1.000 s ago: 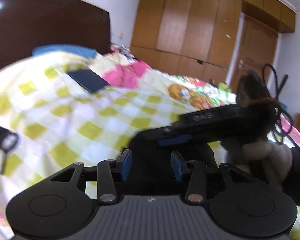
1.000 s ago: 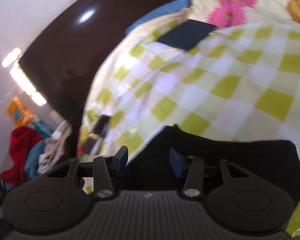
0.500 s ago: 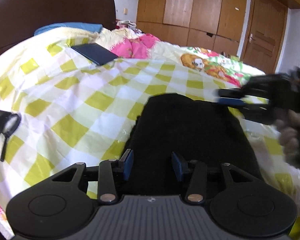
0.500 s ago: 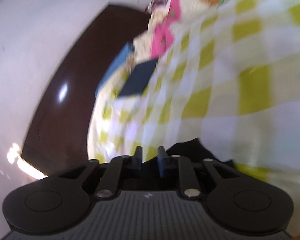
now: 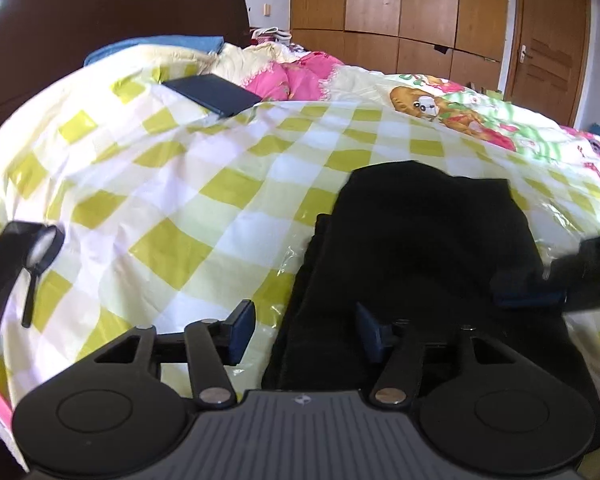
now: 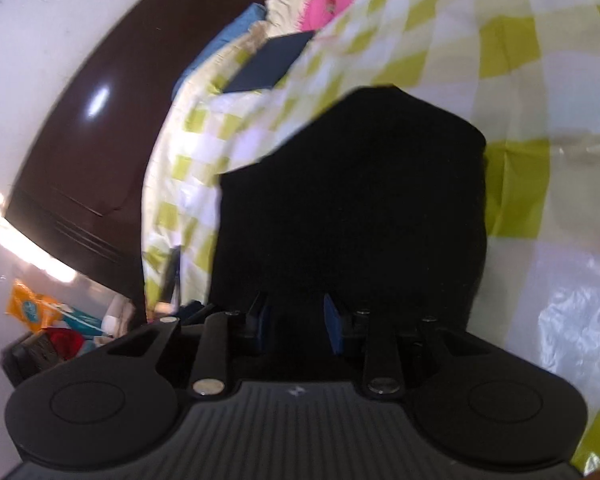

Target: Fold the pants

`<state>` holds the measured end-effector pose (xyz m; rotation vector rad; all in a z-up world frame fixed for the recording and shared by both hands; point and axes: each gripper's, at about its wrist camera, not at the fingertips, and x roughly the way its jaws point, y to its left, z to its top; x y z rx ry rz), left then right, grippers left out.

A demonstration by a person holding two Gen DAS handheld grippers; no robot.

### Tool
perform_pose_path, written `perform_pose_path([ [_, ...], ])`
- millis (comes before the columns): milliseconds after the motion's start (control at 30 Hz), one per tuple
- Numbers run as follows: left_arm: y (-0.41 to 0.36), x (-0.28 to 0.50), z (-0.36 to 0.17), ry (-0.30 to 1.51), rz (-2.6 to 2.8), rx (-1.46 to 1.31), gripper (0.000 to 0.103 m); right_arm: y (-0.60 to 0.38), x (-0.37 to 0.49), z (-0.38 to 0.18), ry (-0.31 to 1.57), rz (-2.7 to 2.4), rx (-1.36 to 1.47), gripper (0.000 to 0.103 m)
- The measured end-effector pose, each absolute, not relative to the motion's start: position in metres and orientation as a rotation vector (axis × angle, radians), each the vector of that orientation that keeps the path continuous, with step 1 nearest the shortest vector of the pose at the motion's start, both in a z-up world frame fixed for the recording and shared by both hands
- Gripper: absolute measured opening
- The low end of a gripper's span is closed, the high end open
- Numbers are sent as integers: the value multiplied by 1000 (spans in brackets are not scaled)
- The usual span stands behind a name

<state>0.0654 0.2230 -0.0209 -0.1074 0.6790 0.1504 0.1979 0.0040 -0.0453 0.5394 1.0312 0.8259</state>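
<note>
One pair of black pants [image 5: 424, 240] lies folded on the checked bedspread [image 5: 180, 184], right under my two grippers. My left gripper [image 5: 306, 330] has just been opening and straddles the pants' left edge without pinching. My right gripper [image 6: 296, 322], jaws narrowly parted, hangs over the cloth, gripping nothing. One dark notebook [image 5: 212, 94] lies near the pillows.

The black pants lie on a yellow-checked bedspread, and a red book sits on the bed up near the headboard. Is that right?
Not quite. The book is dark navy, not red, as the left wrist view shows. The rest holds: the black pants lie on the yellow-checked bedspread, and the book sits near the headboard.
</note>
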Motion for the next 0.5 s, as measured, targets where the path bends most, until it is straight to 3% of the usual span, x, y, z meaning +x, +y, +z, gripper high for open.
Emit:
perform_pose_path([
  [300, 221, 41, 14, 621, 25, -88, 68, -25, 168, -11, 985, 728, 492, 43],
  [500, 234, 70, -16, 719, -17, -29, 72, -21, 160, -27, 1040, 659, 520, 47],
])
